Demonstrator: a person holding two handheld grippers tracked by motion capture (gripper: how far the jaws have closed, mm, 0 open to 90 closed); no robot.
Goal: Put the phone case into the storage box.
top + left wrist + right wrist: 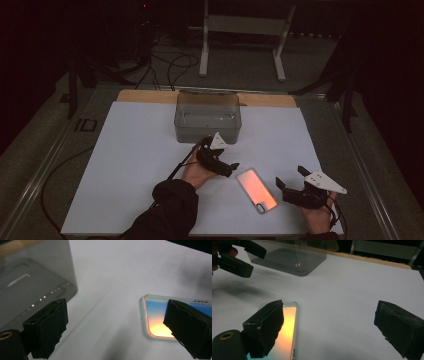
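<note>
On white table sheet [140, 165], seen from above: one phone case [256, 190] lying flat, glowing orange-pink, at about 5 o'clock from sheet's centre. One clear plastic box [208, 116] at 12 o'clock, near far edge, standing upright and apart from case.

Two grippers counted. Left gripper [224, 165] at centre, held in one hand [196, 172] with dark sleeve [167, 210], jaws spread, nothing between them, tips just beside case's near-left end, at its 10 o'clock. Right gripper [290, 179] at case's 3 o'clock, held in second hand [320, 218], jaws likewise spread and empty, close beside case's right edge.

From left gripper view: case's colour reads blue fading to orange, with pale raised rim, detail lost from above; right jaw overlapping case's corner, contact cannot be told; box wall at 10 o'clock, close behind left jaw.

From right gripper view: case [287, 327] partly hidden behind left jaw at 7 o'clock; other gripper's spread jaws at 10 o'clock; box [289, 258] at 11 o'clock; wooden table edge [372, 260] along far side.

Beyond table, high view alone: white frame stand [245, 35] and loose cables [170, 62] on floor.
</note>
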